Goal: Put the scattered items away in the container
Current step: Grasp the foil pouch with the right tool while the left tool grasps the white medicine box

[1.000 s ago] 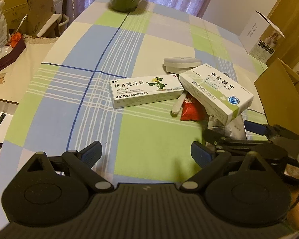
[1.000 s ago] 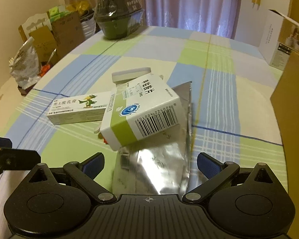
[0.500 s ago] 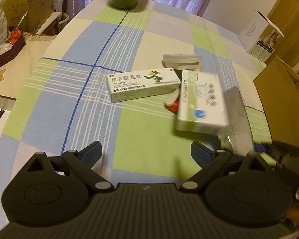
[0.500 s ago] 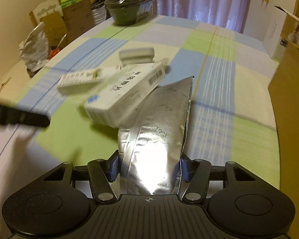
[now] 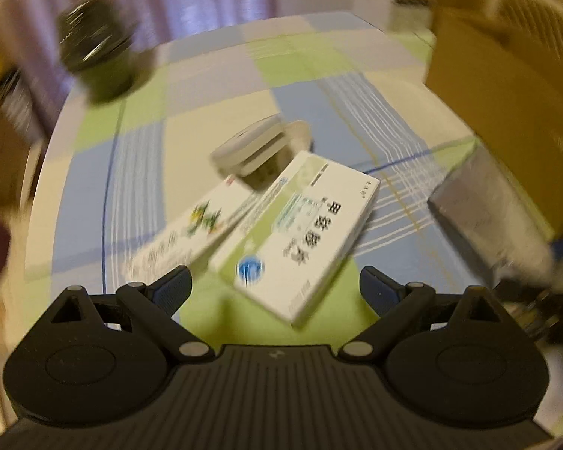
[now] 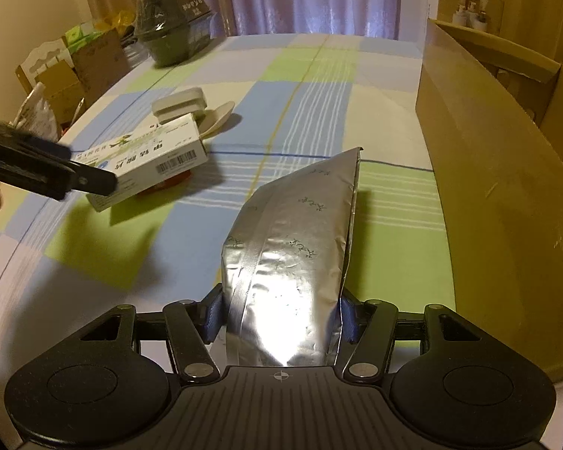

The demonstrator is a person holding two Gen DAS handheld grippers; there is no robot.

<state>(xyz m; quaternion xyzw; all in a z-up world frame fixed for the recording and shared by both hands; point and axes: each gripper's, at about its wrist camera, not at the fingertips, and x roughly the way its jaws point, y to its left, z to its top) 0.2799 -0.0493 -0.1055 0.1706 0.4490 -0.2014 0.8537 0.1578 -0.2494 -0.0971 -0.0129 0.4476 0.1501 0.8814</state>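
Two grippers are at work, and only the right gripper [image 6: 281, 318] carries anything: its fingers [image 6: 212, 317] are clamped on the lower end of a silver foil pouch [image 6: 292, 243], which stands up and forward, lifted off the checked tabletop [image 6: 311, 86]. The open cardboard box [image 6: 499, 172] stands just to its right, its near wall rising above the pouch's level. To do this step well, lift until the pouch's bottom clears that wall, swing right over the opening, then let go low inside so the limp foil does not catch on the rim.

The left gripper [image 5: 276, 285] has its fingers spread wide and empty, poised near the white-and-green medicine box [image 5: 300, 240]. That view is badly smeared, so it probably is not touching yet. The second carton [image 5: 191, 232], the white case [image 6: 180, 107] and a red packet [image 6: 169, 183] beneath the boxes lie clustered on the tabletop, well apart from the cardboard box.
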